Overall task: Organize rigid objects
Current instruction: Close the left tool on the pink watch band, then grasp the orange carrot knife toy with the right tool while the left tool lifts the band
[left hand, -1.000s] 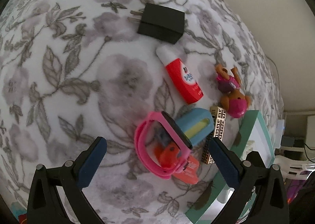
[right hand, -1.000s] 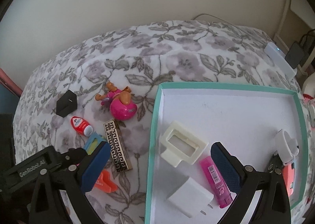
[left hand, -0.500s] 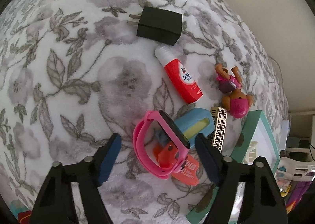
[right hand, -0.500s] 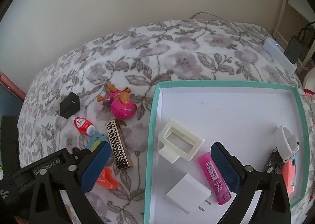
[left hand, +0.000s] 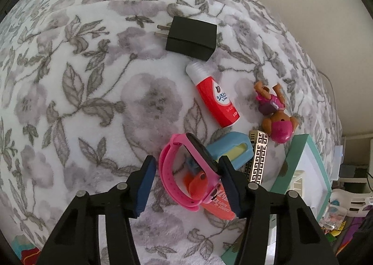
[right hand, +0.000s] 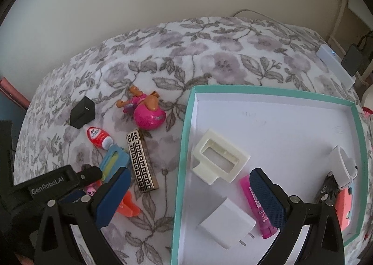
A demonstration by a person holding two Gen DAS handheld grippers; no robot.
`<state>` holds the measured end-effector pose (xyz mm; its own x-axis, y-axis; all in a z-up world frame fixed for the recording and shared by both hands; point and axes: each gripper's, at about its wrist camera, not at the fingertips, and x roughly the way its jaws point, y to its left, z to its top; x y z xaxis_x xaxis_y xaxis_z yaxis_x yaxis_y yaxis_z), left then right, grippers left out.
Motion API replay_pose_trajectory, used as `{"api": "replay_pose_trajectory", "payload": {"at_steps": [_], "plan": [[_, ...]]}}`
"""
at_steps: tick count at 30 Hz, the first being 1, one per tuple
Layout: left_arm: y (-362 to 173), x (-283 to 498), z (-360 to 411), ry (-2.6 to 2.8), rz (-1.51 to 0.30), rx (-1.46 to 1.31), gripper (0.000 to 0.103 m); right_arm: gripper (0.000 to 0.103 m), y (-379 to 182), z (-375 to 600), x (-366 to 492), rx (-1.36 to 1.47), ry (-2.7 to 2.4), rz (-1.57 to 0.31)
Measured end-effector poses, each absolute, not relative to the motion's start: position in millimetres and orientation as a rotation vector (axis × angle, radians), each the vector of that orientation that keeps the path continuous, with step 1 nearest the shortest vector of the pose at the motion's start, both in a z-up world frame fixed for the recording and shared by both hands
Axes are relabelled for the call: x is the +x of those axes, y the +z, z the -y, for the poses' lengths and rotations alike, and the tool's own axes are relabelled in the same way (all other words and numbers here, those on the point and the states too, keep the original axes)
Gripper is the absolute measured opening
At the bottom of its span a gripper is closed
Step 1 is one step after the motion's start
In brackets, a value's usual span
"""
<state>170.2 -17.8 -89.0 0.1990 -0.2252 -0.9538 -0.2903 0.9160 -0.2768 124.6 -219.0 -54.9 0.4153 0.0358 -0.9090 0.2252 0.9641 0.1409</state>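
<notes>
Fingers of your left gripper [left hand: 186,183] are closing around the pink smartwatch [left hand: 186,171], which stands on edge between the pads; the right pad [left hand: 229,185] looks to be at the watch face, the left pad [left hand: 145,183] still shows a gap. The watch sits on the floral blanket [left hand: 81,101], over an orange knife-shaped toy [left hand: 216,204] and against a blue-and-yellow case [left hand: 233,150]. Beyond lie a gold patterned lighter [left hand: 257,157], a red tube [left hand: 215,99], a black charger [left hand: 191,37] and a brown-and-pink toy dog [left hand: 275,111].

Through your right wrist camera, the right gripper [right hand: 190,197] hangs with its fingers wide apart and nothing between them, straddling the rim of the teal-edged tray [right hand: 184,148]. Inside the tray lie a cream frame [right hand: 220,155], a white charger [right hand: 226,223] and a pink tube [right hand: 258,211]. Your left gripper [right hand: 65,183] shows at lower left, over the blanket.
</notes>
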Motion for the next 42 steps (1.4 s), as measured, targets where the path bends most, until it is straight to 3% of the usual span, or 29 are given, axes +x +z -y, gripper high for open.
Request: {"api": "replay_pose_trajectory", "payload": {"at_steps": [9,11,12,24,28,42], "plan": [[-73,169,9,0.104,-1.324,-0.389,0.053,0.103,-56,204,127,0.23,-0.063,-1.141],[-68,168,5,0.143,-1.313,-0.347,0.044,0.103,-58,199,127,0.223,-0.05,-1.148],[-68,168,1,0.167,-1.311,-0.336,0.043,0.103,-58,197,127,0.221,-0.046,-1.151],[-80,150,-45,0.201,-1.347,-0.52,0.037,0.103,-61,180,128,0.204,0.003,-1.152],[-77,141,-61,0.215,-1.342,-0.528,0.023,0.103,-59,172,128,0.191,0.028,-1.142],[-72,120,-111,0.333,-1.317,-0.592,0.022,0.08,-67,131,126,0.142,0.175,-1.172]]}}
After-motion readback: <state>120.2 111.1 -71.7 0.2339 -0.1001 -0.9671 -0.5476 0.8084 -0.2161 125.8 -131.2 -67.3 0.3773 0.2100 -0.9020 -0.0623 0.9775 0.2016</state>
